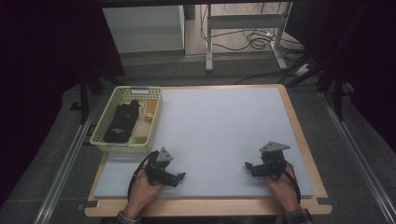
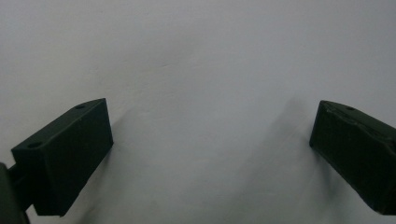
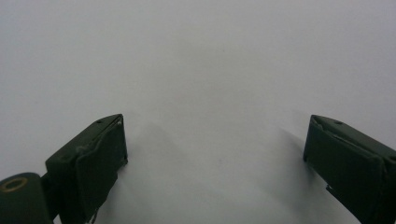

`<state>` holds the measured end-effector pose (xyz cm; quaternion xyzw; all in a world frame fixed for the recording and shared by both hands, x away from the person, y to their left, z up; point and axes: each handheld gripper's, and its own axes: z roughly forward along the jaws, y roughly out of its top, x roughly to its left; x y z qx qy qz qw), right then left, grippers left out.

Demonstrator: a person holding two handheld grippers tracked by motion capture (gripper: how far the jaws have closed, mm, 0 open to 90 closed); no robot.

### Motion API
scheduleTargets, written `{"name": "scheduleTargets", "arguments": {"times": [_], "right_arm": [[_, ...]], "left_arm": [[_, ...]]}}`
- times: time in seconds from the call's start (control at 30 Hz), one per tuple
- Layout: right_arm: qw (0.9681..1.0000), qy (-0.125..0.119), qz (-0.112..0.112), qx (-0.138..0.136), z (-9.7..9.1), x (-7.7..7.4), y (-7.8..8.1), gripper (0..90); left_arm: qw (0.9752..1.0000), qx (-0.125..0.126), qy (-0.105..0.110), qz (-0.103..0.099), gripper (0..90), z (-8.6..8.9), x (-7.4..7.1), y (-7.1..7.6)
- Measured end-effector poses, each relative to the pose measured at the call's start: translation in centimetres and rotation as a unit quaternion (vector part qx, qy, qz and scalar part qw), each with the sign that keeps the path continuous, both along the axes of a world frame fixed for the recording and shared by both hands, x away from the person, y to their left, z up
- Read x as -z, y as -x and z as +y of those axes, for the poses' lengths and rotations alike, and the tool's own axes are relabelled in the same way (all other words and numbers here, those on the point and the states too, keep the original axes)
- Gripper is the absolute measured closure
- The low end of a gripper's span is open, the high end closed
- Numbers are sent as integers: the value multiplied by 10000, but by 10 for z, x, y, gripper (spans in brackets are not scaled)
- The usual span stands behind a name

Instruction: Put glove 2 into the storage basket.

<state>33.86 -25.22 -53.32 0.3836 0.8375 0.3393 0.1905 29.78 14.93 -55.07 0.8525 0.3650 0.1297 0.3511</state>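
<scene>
A grey mat [image 1: 219, 135] covers the wooden table. My left gripper [image 1: 180, 177] rests near the mat's front left, held by a hand, and points right. My right gripper [image 1: 248, 166] rests near the front right and points left. In the left gripper view the left gripper [image 2: 210, 126] is open, with bare mat between its jaws. In the right gripper view the right gripper [image 3: 215, 135] is open too, over bare mat.
A pale yellow-green basket [image 1: 107, 140] stands at the table's left edge. It holds a black pouch [image 1: 122, 122], a cream block [image 1: 140, 129] and a small orange item [image 1: 149, 115]. Beyond the table are a metal frame and floor cables [image 1: 254, 42].
</scene>
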Motion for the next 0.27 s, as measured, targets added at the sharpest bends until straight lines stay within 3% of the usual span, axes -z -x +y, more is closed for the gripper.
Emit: {"name": "scheduleTargets", "arguments": {"times": [0.27], "right_arm": [[10000,-5,2,-6,0,0,0,58]], "left_arm": [[10000,-1,-2,-3,0,0,0,0]]}}
